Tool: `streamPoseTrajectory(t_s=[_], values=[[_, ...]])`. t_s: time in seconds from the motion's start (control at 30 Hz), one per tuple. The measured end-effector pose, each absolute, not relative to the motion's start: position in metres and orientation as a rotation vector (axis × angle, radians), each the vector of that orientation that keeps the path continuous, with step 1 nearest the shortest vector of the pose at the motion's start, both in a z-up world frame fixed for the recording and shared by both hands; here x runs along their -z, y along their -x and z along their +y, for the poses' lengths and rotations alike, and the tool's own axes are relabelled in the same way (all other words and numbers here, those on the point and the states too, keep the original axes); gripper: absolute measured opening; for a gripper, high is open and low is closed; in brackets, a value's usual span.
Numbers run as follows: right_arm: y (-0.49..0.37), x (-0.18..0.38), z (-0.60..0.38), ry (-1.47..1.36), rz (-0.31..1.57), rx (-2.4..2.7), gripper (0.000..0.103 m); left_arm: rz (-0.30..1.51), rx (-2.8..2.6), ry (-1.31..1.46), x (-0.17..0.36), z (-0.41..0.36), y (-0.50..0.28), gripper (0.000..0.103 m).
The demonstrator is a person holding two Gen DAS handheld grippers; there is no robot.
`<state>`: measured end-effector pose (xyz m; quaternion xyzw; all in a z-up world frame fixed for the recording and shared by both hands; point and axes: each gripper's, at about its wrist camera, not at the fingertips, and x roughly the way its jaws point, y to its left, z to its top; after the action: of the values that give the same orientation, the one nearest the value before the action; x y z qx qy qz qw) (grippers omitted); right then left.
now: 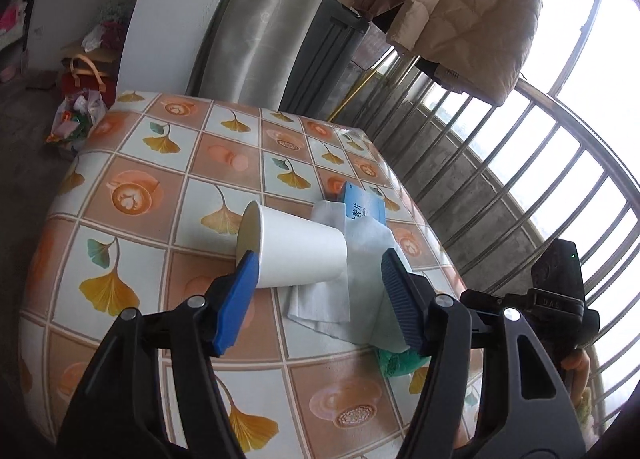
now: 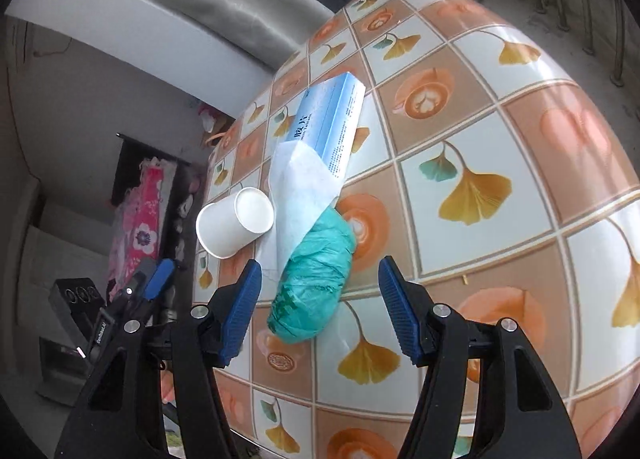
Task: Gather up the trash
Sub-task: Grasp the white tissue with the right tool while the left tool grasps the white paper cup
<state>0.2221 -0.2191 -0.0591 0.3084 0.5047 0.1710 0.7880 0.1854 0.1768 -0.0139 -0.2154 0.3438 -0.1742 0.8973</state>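
On the tiled-pattern tablecloth (image 1: pixel 132 163) a white paper cup (image 1: pixel 296 249) lies on its side. A white tissue (image 1: pixel 360 255) spreads beside it, with a blue box (image 1: pixel 366 205) on its far end and a crumpled green plastic bag (image 1: pixel 396 365) at its near end. My left gripper (image 1: pixel 319 263) is open, its left fingertip by the cup's rim and neither pad pressing. My right gripper (image 2: pixel 320 265) hovers open over the green bag (image 2: pixel 316 279), pads apart from it. The right wrist view also holds the cup (image 2: pixel 234 221), tissue (image 2: pixel 296 183), box (image 2: pixel 332 119) and the left gripper's fingers (image 2: pixel 160 279).
A metal railing (image 1: pixel 520 179) runs close along the table's right side, with a beige padded coat (image 1: pixel 468 11) hanging above it. Bags and clutter (image 1: pixel 76 115) sit on the floor beyond the far left corner. A grey curtain (image 1: pixel 260 19) hangs behind the table.
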Motion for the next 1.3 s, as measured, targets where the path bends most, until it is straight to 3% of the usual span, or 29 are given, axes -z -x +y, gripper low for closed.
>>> streamPoseTrajectory(t_s=[0.33,0.5,0.8,0.87,1.3], values=[[-0.27,0.086,-0.212,-0.824,1.16,-0.344,0.049,0.796,0.404,0.56,0.044,0.179,-0.217,0.039],[-0.279,0.093,-0.206,-0.867,1.186,-0.375,0.044,0.802,0.431,0.573,0.046,0.175,-0.219,0.025],[-0.291,0.095,-0.201,-0.874,1.189,-0.397,0.024,0.777,0.462,0.565,0.039,0.171,-0.217,0.005],[-0.292,0.094,-0.201,-0.87,1.18,-0.405,0.018,0.771,0.468,0.562,0.037,0.171,-0.217,0.002],[-0.295,0.069,-0.194,-0.815,1.093,-0.456,0.005,0.709,0.504,0.548,0.02,0.173,-0.21,0.0]])
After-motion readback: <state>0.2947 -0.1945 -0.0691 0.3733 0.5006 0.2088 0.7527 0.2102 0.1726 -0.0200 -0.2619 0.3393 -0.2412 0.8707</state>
